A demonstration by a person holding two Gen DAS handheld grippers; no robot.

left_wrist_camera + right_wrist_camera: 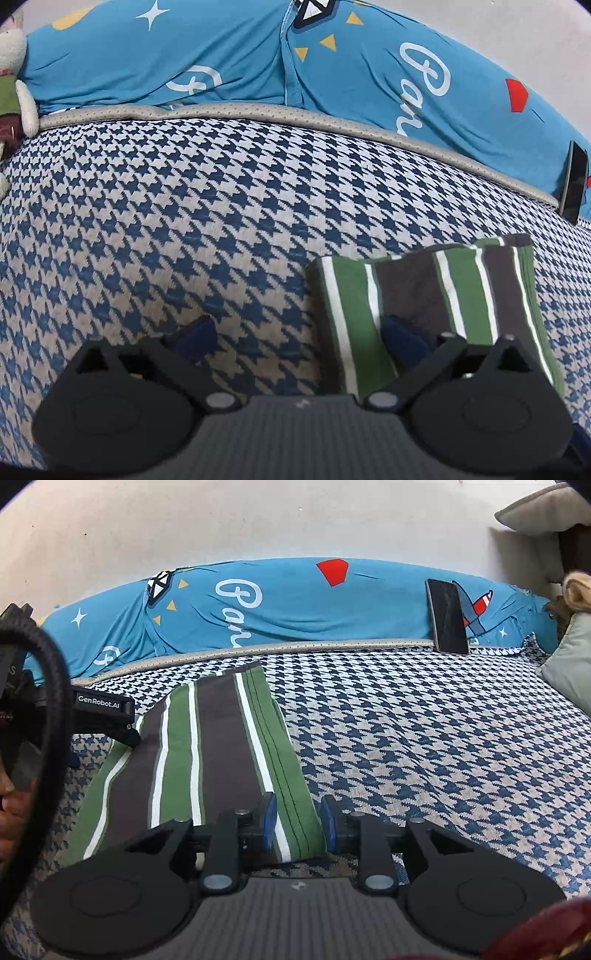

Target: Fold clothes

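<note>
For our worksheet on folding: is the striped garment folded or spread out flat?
Folded. The striped garment lies as a narrow, layered strip on the houndstooth bed cover, with a doubled edge showing between the open right claw's pads.

The folded garment [207,753] is striped green, dark brown and white; the bed cover [424,738] is blue-and-beige houndstooth; the long pillow [295,605] is bright blue.

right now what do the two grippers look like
Both are matte black plastic with blue pads on the fingertips, round disc housings either side and a ribbed grey base. The left gripper carries white GenRobot.AI lettering, with a thick black cable looping by it. The right gripper looks the same.
</note>
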